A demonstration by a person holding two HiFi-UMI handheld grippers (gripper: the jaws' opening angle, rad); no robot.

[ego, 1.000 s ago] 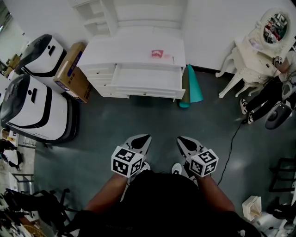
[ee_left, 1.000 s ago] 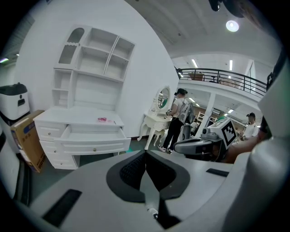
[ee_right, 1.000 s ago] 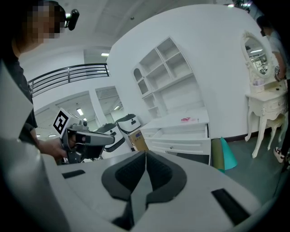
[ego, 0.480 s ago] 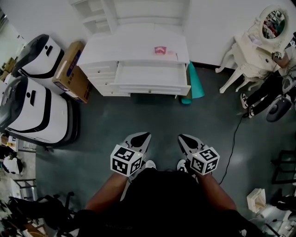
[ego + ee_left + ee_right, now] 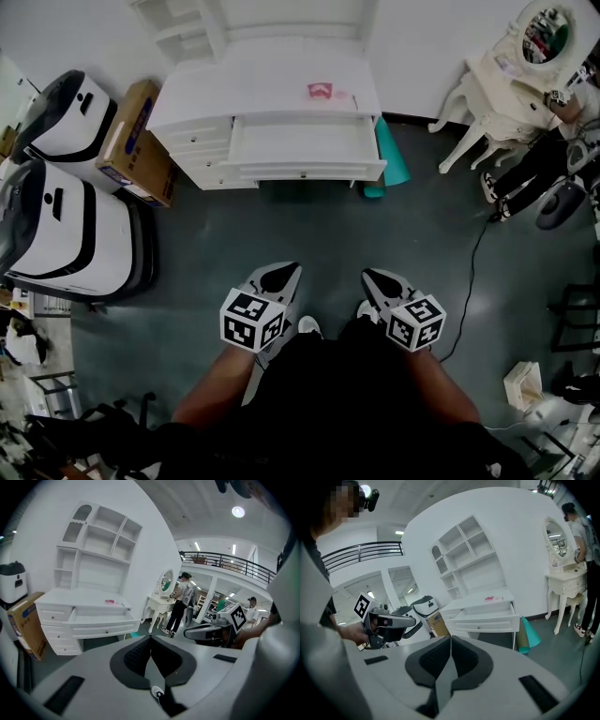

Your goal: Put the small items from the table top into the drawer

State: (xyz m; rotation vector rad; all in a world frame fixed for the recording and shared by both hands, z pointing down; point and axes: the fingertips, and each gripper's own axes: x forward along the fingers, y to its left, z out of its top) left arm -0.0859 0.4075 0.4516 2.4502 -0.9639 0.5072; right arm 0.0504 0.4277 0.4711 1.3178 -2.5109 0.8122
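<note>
A white desk [image 5: 234, 84] stands against the far wall with its wide top drawer [image 5: 302, 150] pulled open and bare inside. A small red and pink item [image 5: 322, 90] lies on the desk top, right of centre; it also shows as a pink item [image 5: 110, 602] and a pink item [image 5: 489, 598] in the gripper views. My left gripper [image 5: 282, 275] and right gripper [image 5: 377, 278] are held low and close to my body, well short of the desk. Both have their jaws pressed together with nothing between them.
A cardboard box [image 5: 127, 141] leans at the desk's left, beside two white and black machines [image 5: 66, 225]. A teal roll [image 5: 391, 159] stands at the desk's right. A white dressing table with a mirror [image 5: 539, 42] and a person [image 5: 548, 173] are at the far right. A cable [image 5: 473, 281] crosses the grey floor.
The view has shifted a little toward the desk and to the left; the desk sits slightly higher and more central. Both grippers stay shut in about the same place.
</note>
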